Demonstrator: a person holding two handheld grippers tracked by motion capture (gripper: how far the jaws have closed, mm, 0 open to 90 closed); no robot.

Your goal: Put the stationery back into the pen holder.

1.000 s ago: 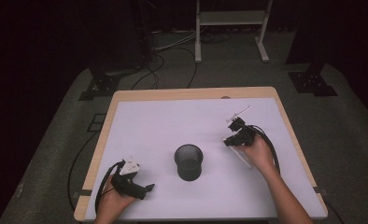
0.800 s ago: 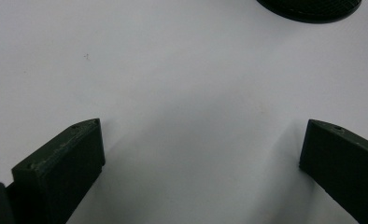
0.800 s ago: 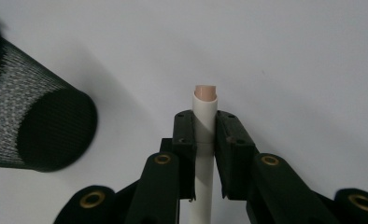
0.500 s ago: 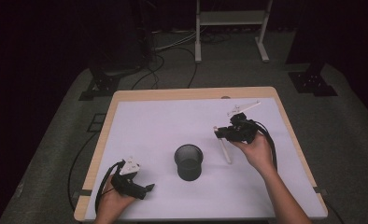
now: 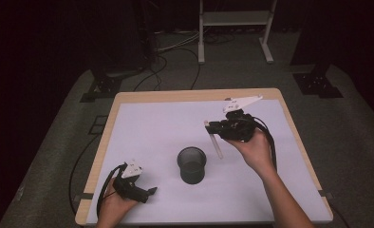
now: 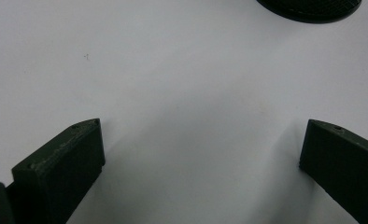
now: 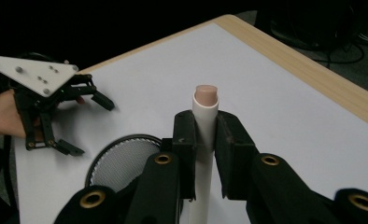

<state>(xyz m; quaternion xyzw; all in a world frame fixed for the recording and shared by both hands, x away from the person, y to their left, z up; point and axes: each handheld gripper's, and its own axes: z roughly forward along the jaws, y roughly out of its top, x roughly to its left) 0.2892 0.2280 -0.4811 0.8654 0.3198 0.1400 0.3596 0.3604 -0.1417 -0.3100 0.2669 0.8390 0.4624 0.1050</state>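
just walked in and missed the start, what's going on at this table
A person works two handheld grippers over a white-covered table. The right gripper is clamped on a white pen-like stick, held up in the air beside a black mesh cup standing mid-table. The left gripper rests open on the table near the front left corner, holding nothing.

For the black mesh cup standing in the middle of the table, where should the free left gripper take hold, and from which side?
Probably the rim. The mesh cup stands upright with its mouth open, so the open left gripper could come from above on its own near-left side, one jaw inside the wall and one outside. The body looks wide for a side grasp.
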